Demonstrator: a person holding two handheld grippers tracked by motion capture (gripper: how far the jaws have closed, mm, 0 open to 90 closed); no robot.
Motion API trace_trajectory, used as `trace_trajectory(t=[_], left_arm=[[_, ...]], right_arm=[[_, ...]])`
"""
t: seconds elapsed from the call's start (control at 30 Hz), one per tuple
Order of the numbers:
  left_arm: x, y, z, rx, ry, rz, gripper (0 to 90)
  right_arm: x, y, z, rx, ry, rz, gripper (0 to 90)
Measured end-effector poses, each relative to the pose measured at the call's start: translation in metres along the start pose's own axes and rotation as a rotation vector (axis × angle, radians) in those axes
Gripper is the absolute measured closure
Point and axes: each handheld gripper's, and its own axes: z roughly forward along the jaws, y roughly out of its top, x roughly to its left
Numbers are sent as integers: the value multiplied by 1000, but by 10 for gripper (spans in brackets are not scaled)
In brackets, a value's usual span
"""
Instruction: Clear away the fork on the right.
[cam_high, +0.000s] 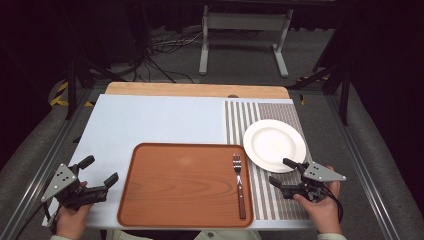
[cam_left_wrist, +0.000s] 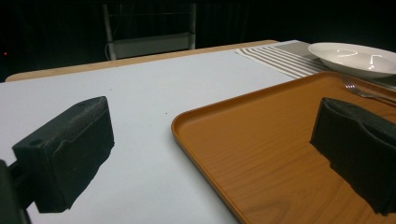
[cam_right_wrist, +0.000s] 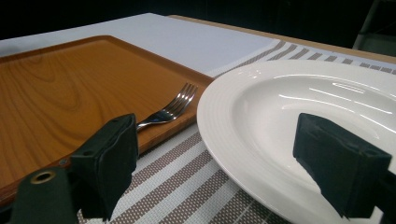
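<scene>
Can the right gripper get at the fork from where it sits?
Probably yes: the right gripper is open beside the tray, and nothing lies between it and the fork, which lies exposed along the tray's right edge.

Pale blue table (cam_high: 150, 120) with wooden tray (cam_high: 185, 182) and striped placemat (cam_high: 265, 195).

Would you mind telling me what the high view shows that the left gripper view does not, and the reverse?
High view alone: the person's two hands, the right gripper open by the white plate, and the fork's brown handle. Left gripper view alone: the left gripper's inner pad faces close up, wide apart, straddling the tray's near-left rim. Both: tray, plate, fork tines, striped placemat, white table surface.
</scene>
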Motion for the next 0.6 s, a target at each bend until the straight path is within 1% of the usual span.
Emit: trace_trajectory(t=[0.13, 0.3, 0.6], left_arm=[[1, -1, 1, 0, -1, -4, 2], [1, -1, 1, 0, -3, -9, 2], [1, -1, 1, 2, -3, -9, 2]], right_arm=[[-1, 0, 0, -2, -1, 2, 154], [-1, 0, 3, 5, 10, 3, 153], [0, 1, 2, -4, 8, 1, 152]])
